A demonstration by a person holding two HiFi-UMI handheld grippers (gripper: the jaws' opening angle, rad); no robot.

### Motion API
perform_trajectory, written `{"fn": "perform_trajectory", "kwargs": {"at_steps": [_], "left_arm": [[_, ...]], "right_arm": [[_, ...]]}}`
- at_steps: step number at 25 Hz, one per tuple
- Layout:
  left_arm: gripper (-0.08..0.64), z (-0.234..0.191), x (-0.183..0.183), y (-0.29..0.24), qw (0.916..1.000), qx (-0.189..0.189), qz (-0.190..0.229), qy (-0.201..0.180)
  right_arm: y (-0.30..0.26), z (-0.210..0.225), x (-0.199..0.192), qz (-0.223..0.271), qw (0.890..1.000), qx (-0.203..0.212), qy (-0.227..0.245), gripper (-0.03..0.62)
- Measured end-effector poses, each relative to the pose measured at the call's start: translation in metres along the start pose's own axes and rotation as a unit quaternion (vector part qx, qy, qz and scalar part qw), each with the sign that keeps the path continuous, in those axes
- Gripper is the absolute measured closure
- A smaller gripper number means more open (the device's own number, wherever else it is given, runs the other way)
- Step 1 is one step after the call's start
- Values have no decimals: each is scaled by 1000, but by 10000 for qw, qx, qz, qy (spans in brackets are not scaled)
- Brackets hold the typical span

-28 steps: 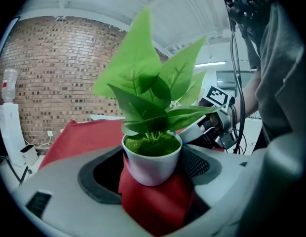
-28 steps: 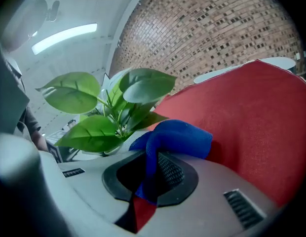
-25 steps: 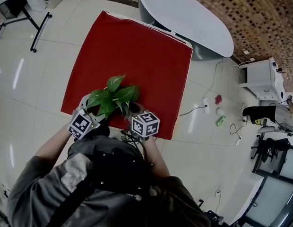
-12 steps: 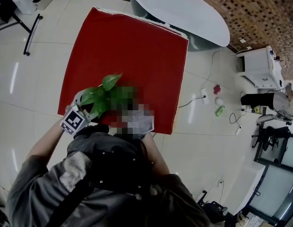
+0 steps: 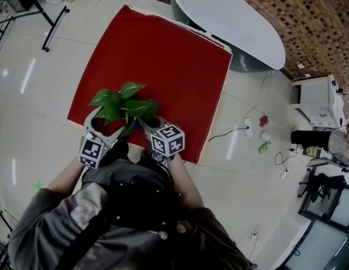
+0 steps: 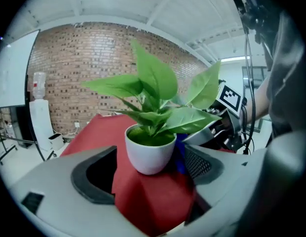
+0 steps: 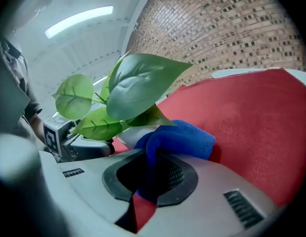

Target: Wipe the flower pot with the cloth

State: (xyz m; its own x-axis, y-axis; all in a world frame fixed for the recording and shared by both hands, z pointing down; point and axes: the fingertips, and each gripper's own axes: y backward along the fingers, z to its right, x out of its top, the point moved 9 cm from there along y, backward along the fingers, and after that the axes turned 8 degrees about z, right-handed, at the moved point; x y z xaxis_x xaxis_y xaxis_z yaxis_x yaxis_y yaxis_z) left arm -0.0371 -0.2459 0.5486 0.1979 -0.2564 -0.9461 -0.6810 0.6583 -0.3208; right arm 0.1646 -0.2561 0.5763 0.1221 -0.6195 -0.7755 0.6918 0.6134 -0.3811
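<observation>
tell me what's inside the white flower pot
A leafy green plant grows out of the flower pot, from green filling that reaches the rim. Whatever lies below that filling is covered by it and the pot wall.

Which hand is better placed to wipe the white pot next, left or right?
Right, probably: the right tool is shut on the blue cloth, beside the white pot. The left tool is opening, with the pot between its jaws, and holds no cloth.
</observation>
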Motion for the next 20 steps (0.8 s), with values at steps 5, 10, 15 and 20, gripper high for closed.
{"fn": "perform_trajectory", "kwargs": {"at_steps": [5,10,15,20], "left_arm": [[118,30,-1,-24,9948,1012,30,113],[118,31,-8,-34,9885,1515,34,40],[133,28,-17,-11,9869,1608,138,-47],[140,10,-22,-3,9954,860,302,-289]], "right_arm": [[2,2,-3,-124,9990,414,112,534],[-1,2,-13,-200,9977,612,210,534],[2,-14,-20,-202,9974,548,418,534],[30,10,13,493,9985,62,217,534]]}}
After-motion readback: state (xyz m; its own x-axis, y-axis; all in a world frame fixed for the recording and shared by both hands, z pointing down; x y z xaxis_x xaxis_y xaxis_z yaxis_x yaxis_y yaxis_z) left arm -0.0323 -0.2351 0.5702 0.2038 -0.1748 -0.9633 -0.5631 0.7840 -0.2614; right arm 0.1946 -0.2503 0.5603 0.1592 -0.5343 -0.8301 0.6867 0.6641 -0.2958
